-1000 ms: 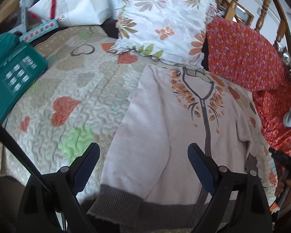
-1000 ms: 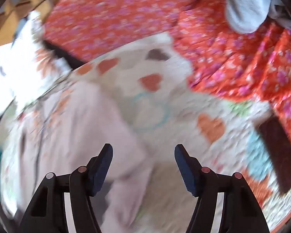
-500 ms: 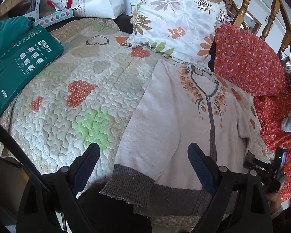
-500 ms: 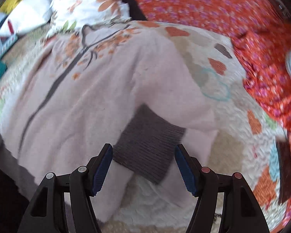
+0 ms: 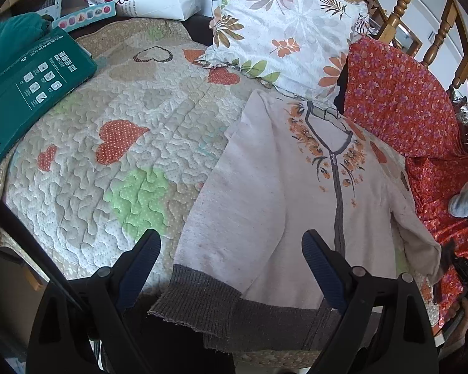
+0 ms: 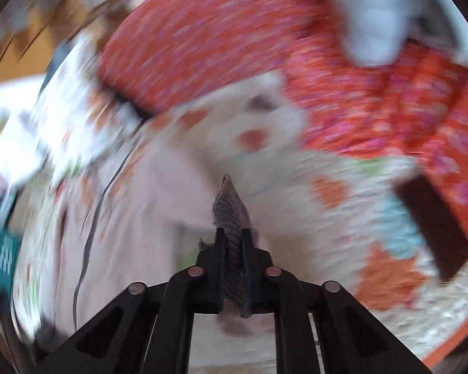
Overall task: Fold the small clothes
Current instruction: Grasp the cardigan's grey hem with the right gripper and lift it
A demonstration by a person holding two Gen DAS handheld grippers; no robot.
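Sleeve cuff (image 6: pixel 231 215) clamped in right gripper (image 6: pixel 233 243), left gripper (image 5: pixel 231 265) wide apart over hem – fold step starting.

Nearest in the right wrist view, the right tongs are pressed together on the grey ribbed cuff, which stands up between the pads; likely held this way so the sleeve can be carried across the body of the cardigan (image 5: pixel 296 193). Frame is heavily blurred, so where the cuff is heading cannot be told. In the left wrist view the left tongs hover spread with nothing between them, just above the grey hem band (image 5: pixel 234 308) – probably waiting to pin or take the hem once the sleeve is in. Cardigan lies front up, zip closed, on the heart-patterned quilt (image 5: pixel 115 155), collar toward the floral pillow (image 5: pixel 290 37). Beyond: green box (image 5: pixel 31 87) on the left, red floral fabric (image 5: pixel 399 99) on the right.
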